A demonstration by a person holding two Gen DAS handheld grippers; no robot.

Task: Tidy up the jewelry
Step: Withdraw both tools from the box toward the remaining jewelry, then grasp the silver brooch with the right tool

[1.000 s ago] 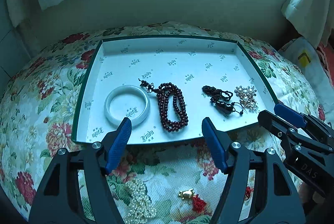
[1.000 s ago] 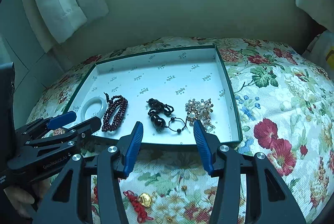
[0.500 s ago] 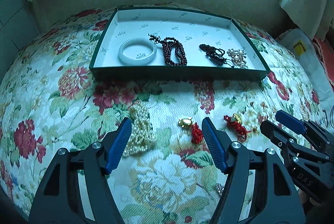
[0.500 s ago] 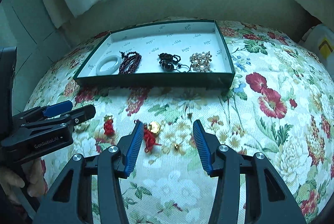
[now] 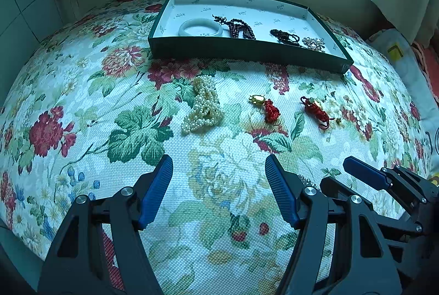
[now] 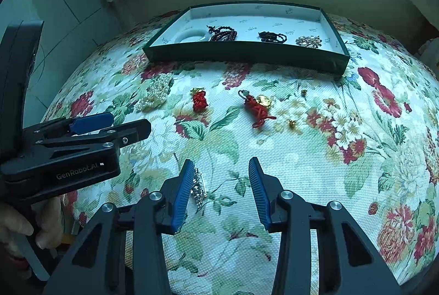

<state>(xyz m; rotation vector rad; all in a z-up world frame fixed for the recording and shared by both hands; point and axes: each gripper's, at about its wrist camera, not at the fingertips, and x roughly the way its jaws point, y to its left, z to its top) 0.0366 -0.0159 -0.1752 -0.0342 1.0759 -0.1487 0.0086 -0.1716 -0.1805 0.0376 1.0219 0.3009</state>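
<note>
one green tray (image 5: 247, 52) holding four pieces: one pale bangle (image 5: 200, 28), two dark bead strings (image 5: 241, 28) (image 5: 284, 36), one pearl brooch (image 5: 313, 43). on the cloth: one pearl necklace (image 5: 203, 106), two red-corded gold charms (image 5: 267, 106) (image 5: 315, 111), one rhinestone clip (image 6: 198, 189).

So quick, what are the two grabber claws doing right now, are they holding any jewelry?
Left gripper: open, holding nothing, above the floral cloth.
Right gripper: open, holding nothing; a small sparkly piece lies beside one finger.

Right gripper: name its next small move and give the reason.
Probably ease the right gripper down and slightly left over the silver rhinestone piece. The jaws are open and empty, the piece lies on the floral cloth beside the left finger, and the tray holds four pieces already.
</note>
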